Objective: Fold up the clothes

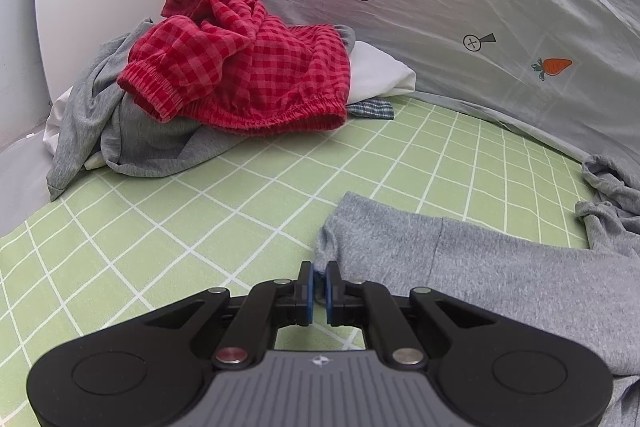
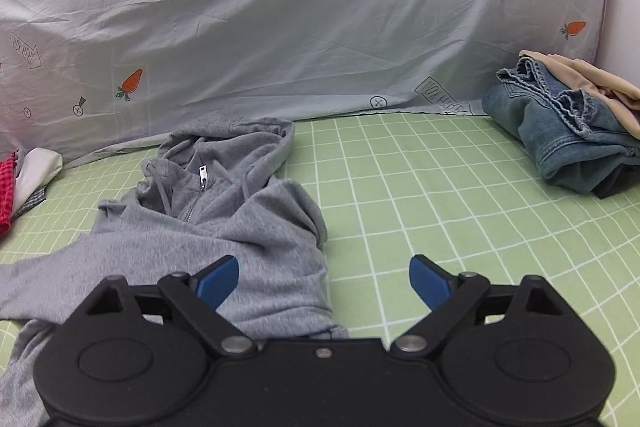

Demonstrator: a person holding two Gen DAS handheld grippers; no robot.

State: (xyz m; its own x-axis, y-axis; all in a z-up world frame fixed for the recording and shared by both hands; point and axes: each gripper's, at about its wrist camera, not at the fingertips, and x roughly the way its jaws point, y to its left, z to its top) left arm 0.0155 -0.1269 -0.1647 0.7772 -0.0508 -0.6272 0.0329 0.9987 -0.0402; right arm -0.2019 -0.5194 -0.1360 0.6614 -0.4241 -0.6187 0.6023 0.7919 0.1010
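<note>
A grey zip hoodie (image 2: 224, 227) lies spread on the green checked sheet (image 2: 400, 195), hood toward the back and zipper up. Its sleeve (image 1: 460, 251) stretches to the left. My left gripper (image 1: 319, 273) is shut on the sleeve's cuff edge, just above the sheet. In the right wrist view my right gripper (image 2: 324, 279) stands open over the hoodie's right lower edge, left fingertip (image 2: 220, 281) above the grey cloth, right fingertip (image 2: 428, 281) above bare sheet.
A pile of unfolded clothes, red checked shorts (image 1: 240, 67) on grey and white garments, sits at the back left. Folded denim (image 2: 560, 139) with a beige item on it lies at the back right. A grey carrot-print cloth (image 2: 304, 27) rises behind.
</note>
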